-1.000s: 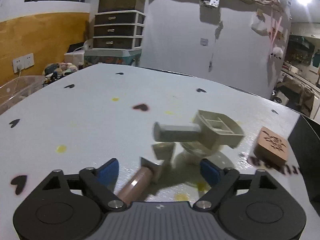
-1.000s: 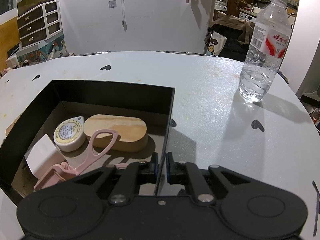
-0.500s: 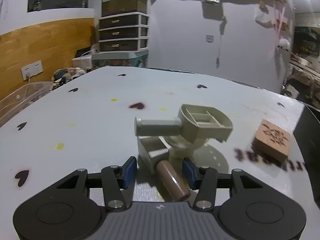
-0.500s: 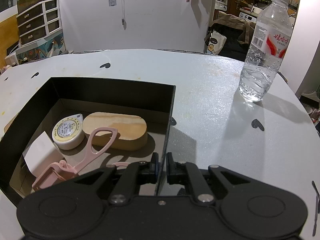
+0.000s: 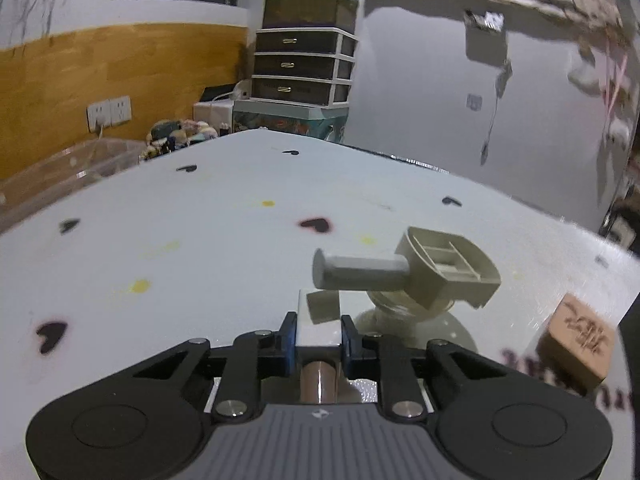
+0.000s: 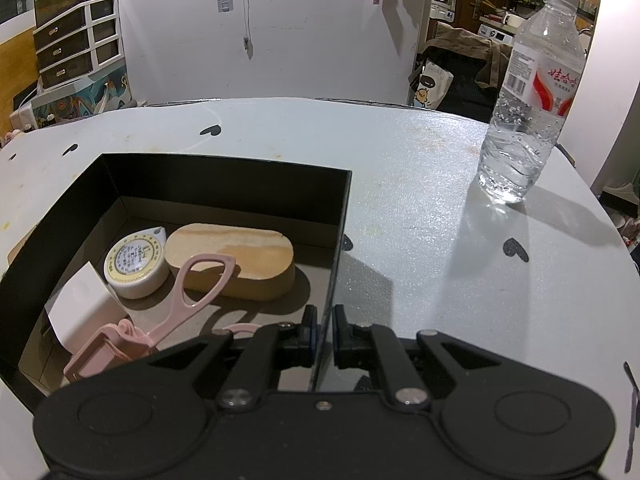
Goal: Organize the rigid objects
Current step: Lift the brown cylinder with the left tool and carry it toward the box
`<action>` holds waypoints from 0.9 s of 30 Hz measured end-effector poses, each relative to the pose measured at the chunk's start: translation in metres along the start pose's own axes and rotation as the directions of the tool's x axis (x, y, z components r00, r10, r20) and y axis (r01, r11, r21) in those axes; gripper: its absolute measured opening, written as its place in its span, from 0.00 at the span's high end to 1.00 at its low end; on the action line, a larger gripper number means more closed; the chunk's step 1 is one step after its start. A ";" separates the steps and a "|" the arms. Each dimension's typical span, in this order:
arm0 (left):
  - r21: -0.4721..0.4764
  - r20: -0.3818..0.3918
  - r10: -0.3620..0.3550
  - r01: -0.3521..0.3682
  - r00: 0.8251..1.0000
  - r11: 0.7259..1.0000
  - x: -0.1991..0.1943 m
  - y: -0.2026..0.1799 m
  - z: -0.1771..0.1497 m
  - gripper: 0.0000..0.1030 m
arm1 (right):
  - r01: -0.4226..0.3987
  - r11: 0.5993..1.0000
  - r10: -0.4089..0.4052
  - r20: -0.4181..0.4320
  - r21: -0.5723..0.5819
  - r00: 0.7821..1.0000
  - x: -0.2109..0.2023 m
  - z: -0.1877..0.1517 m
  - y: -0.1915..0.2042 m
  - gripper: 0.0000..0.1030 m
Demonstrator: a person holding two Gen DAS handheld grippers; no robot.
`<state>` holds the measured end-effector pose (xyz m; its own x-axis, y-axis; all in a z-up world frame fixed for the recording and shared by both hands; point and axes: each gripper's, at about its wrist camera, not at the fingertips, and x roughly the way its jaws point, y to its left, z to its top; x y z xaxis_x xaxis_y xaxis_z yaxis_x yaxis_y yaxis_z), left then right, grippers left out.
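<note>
Left gripper (image 5: 319,334): jaws, wide a second ago, closing onto white block of brown-handled stamp (image 5: 319,322), now straight between them. Right gripper (image 6: 322,336): unmoved, clamped on black box (image 6: 340,240) wall.

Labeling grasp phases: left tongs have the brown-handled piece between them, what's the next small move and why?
Probably finish the squeeze, then lift straight up. The left tongs are closing, blue pads flanking the white block of the brown-handled piece, which lies on the table close to the beige stamp. The right tongs pinch the black box wall.
</note>
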<state>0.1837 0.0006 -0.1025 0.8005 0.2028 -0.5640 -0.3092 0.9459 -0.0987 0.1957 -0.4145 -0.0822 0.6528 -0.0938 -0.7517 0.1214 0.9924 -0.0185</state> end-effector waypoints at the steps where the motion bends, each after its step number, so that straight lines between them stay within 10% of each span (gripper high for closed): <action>1: -0.014 0.001 -0.010 0.010 1.000 1.000 0.000 0.002 0.000 0.79 | 0.000 1.000 0.000 0.000 0.001 1.000 0.000 0.000 0.000 0.93; 14: 0.015 -0.021 -0.172 0.172 0.985 0.985 -0.041 -0.016 -0.032 0.79 | -0.003 1.000 0.003 0.001 0.003 1.000 0.000 0.000 0.000 0.93; 22: 0.086 -0.052 -0.402 0.406 0.914 0.910 -0.078 -0.066 -0.031 0.79 | -0.005 1.000 0.005 0.000 0.004 1.000 0.000 0.000 -0.001 0.93; 27: 0.153 -0.025 -0.543 0.540 0.840 0.828 -0.105 -0.113 -0.020 0.79 | -0.006 1.000 0.006 0.000 0.004 1.000 0.000 0.000 -0.001 0.93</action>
<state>0.1239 -0.1329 -0.0489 0.8272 -0.3492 -0.4402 0.2547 0.9314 -0.2602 0.1954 -0.4154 -0.0822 0.6538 -0.0884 -0.7515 0.1210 0.9926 -0.0114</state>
